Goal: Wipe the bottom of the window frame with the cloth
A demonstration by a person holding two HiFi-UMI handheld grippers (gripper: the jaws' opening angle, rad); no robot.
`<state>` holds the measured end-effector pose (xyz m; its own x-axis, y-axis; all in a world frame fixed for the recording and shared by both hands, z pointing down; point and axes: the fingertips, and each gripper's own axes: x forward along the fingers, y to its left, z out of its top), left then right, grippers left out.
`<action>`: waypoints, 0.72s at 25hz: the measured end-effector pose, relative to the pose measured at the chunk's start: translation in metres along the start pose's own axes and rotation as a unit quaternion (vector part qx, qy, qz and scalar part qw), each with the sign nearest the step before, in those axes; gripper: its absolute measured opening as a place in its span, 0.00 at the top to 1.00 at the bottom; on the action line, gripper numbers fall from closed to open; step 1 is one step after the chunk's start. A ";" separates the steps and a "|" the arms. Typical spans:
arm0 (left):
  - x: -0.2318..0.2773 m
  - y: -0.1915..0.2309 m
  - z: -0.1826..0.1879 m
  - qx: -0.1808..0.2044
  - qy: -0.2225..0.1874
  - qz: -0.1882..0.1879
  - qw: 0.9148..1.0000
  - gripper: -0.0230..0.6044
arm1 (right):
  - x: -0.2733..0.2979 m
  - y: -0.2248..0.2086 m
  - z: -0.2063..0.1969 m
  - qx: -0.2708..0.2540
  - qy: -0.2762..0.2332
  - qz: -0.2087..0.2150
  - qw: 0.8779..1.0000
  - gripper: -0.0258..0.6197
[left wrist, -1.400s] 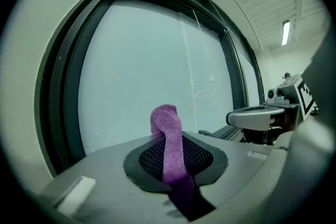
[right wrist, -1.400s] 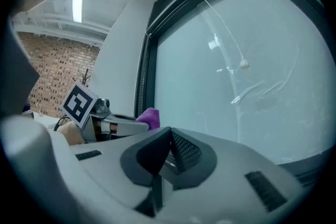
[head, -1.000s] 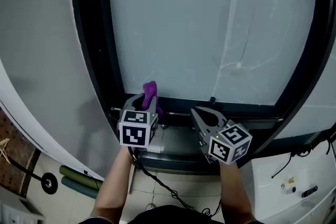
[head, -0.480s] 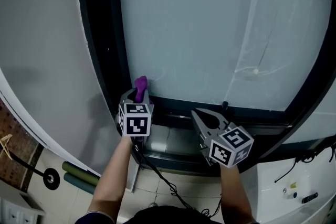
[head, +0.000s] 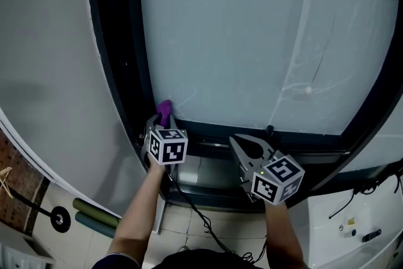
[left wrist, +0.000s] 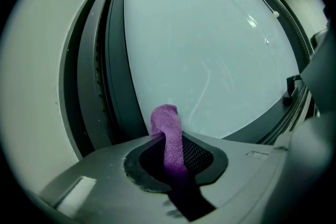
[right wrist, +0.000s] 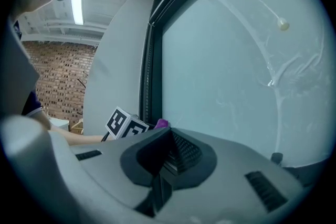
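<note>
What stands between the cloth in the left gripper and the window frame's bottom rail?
Nothing visible. The left gripper holds the purple cloth at the frame's lower-left corner, by the bottom rail; a small black knob sits on the rail farther right.

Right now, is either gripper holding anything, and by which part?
The left gripper pinches a purple cloth by its lower part; the top end sticks out past the jaws. The right gripper is shut on nothing.

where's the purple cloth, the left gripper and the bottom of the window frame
purple cloth (left wrist: 167,126): left gripper view, upright fold above the jaws.
left gripper (head: 162,124): head view, midway between its fingertips.
bottom of the window frame (head: 315,142): head view, dark rail under the glass.
</note>
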<state>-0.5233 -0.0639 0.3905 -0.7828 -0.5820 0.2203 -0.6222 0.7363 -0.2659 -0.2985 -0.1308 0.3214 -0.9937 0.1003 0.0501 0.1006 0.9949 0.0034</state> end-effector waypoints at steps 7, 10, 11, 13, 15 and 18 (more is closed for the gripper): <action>0.014 -0.008 -0.018 -0.012 0.030 -0.004 0.999 0.85 | -0.008 -0.009 0.002 -0.003 0.002 -0.013 1.000 0.96; 0.015 -0.010 -0.020 -0.022 0.034 -0.012 0.999 0.85 | -0.010 -0.013 0.001 -0.001 0.003 -0.017 1.000 0.96; 0.016 -0.011 -0.020 -0.027 0.037 -0.017 0.999 0.85 | -0.011 -0.014 0.000 0.000 0.003 -0.019 1.000 0.96; 0.017 -0.012 -0.021 -0.036 0.042 -0.024 0.998 0.85 | -0.011 -0.015 0.000 0.001 0.003 -0.020 1.000 0.96; 0.017 -0.013 -0.021 -0.042 0.044 -0.029 0.998 0.85 | -0.011 -0.014 0.000 0.001 0.003 -0.019 1.000 0.96; 0.017 -0.019 -0.021 -0.048 0.046 -0.040 0.997 0.85 | -0.014 -0.016 0.000 0.000 0.005 -0.022 1.000 0.96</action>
<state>-0.5246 -0.0799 0.4187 -0.7234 -0.6102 0.3230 -0.6764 0.7202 -0.1543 -0.2865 -0.1479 0.3208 -0.9966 0.0571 0.0597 0.0576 0.9983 0.0062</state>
